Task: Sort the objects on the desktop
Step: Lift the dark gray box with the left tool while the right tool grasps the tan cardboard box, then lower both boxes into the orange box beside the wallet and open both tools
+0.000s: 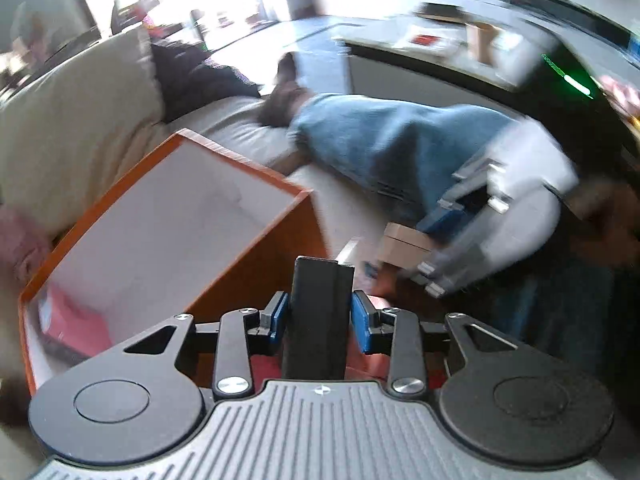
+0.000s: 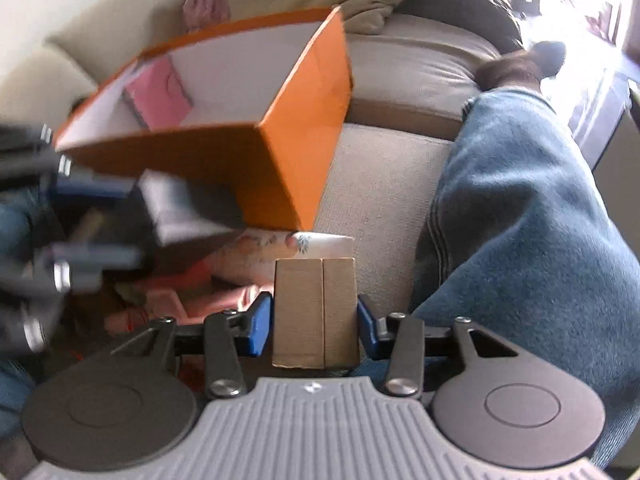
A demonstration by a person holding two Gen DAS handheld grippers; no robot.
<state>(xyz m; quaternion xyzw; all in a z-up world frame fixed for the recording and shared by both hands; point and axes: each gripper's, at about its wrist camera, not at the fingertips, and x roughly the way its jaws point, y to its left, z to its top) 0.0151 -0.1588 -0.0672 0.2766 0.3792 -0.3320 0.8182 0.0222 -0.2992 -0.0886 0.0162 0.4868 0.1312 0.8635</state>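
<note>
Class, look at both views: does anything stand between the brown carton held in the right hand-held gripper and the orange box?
Nothing visible does: the brown carton faces the orange box across bare sofa cushion.

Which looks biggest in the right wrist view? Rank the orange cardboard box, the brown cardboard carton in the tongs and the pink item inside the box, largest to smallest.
1. Orange cardboard box, clearly largest.
2. Brown cardboard carton, held in the right tongs; its nearness to the camera inflates it.
3. Pink item inside the box looks smallest, but it lies farther off, so ranks two and three are unsure.
</note>
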